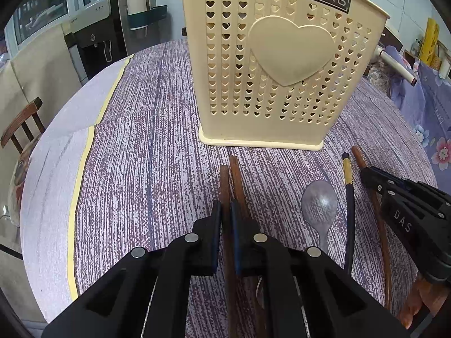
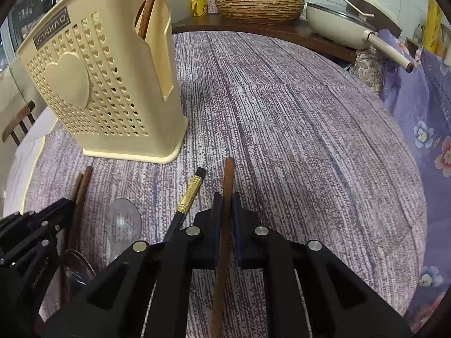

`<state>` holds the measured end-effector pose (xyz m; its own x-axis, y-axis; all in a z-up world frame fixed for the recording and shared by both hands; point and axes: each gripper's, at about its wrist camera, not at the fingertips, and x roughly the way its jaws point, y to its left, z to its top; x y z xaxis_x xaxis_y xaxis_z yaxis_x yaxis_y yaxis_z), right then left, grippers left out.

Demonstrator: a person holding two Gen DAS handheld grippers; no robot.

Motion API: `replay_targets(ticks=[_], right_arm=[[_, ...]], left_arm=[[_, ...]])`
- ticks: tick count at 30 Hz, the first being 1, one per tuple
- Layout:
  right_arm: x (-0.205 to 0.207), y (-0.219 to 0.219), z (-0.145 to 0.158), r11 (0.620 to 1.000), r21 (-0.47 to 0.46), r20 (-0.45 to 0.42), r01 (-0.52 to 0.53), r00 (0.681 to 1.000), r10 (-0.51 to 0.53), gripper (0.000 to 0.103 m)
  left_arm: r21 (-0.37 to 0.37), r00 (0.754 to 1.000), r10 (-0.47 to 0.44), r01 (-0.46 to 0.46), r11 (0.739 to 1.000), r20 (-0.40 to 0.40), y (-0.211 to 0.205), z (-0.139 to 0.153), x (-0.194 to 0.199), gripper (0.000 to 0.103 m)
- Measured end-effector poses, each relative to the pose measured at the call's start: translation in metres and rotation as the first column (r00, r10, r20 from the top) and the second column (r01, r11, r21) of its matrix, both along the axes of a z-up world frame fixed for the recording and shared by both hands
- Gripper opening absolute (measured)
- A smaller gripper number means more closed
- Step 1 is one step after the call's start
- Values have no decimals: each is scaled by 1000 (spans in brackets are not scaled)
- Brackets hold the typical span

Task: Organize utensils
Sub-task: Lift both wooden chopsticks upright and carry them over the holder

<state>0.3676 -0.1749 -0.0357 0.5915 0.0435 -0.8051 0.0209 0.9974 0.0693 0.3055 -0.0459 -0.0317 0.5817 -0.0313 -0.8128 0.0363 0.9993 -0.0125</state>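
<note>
Right gripper (image 1: 369, 178) — "DAS"; holder (image 1: 282, 64) — "JIANHAO"

We note a cream utensil holder (image 1: 282, 64) pierced with heart-shaped holes, standing on a purple-and-white streaked tablecloth (image 2: 296, 129). We see brown wooden chopsticks (image 1: 229, 186), a black chopstick (image 2: 186, 200) with a gold band, and a grey spoon (image 1: 319, 202).

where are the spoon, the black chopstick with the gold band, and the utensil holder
spoon (image 1: 320, 200), left wrist view, on its bowl
black chopstick (image 2: 191, 190), right wrist view, on its gold band
utensil holder (image 1: 291, 49), left wrist view, on its raised heart

Left hand-held gripper (image 1: 225, 211) clamps a brown chopstick (image 1: 224, 186).
</note>
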Motion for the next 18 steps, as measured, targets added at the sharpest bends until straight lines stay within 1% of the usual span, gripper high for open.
replay_targets(ticks=[4,10,15,18], right_arm=[[-3,-1,6,1000,21,29,-11,1000,11,8],[-15,-5,26,997,75,84,-31,996,25,8],[-32,-12,58,988,139,158,-65,986,43,8],[-45,-17,82,985,145,221,-89,974,56,8]], left_arm=[[-21,1000,-2,3,1000,10,4,3,-1,8],[-53,998,-5,9,999,68,13,26,-9,8],[-80,989,-13,25,996,146,18,56,-21,8],[-93,981,-20,39,995,195,18,75,-31,8]])
